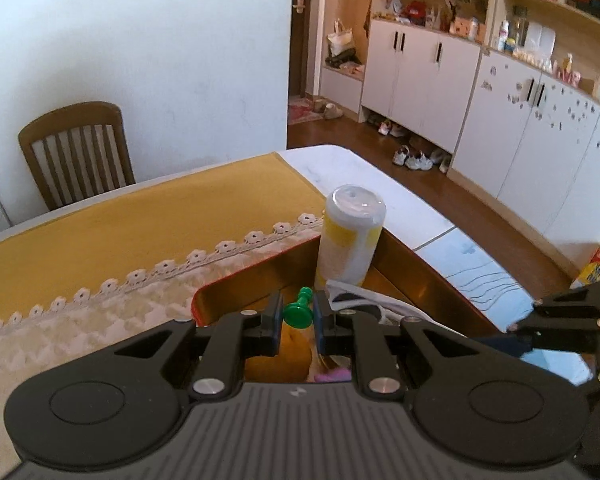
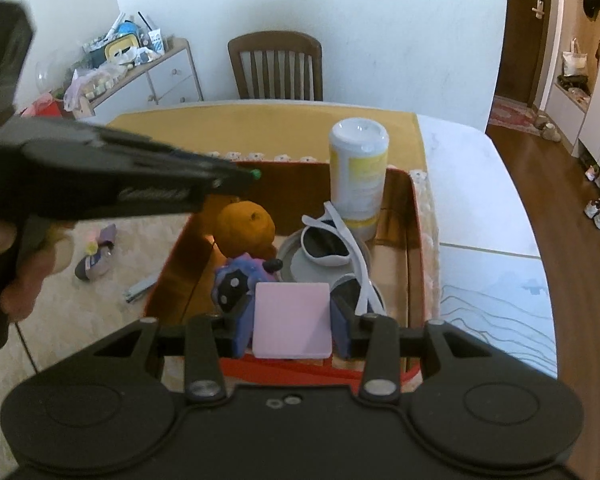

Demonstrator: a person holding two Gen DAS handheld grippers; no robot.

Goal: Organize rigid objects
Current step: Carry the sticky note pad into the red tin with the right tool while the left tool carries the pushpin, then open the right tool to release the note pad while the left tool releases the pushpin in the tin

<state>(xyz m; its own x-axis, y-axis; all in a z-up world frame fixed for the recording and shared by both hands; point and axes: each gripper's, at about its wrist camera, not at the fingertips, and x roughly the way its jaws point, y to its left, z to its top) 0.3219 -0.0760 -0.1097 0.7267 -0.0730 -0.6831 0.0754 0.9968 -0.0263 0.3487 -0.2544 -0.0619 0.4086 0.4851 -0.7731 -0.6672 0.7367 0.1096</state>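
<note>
**Q:** What is each hand-held gripper doing over the red box (image 2: 414, 216)?

**A:** The left hand-held gripper (image 1: 296, 316) pinches a green pawn (image 1: 299, 309) above the box's interior, likely poised to drop it in. The right hand-held gripper (image 2: 292, 320) clamps a pink block (image 2: 292, 320) at the box's near edge.

**Q:** What's inside the box?

**A:** An orange (image 2: 245, 222), sunglasses (image 2: 332, 246) and a yellow-white canister (image 2: 359, 172), standing upright at the far wall.

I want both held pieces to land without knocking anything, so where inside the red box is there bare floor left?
Little is free. The box floor shows bare along the right wall beside the sunglasses, and in a shaded strip along the left wall next to the orange. The middle is crowded: grey lid, purple toy, canister at the back.
</note>
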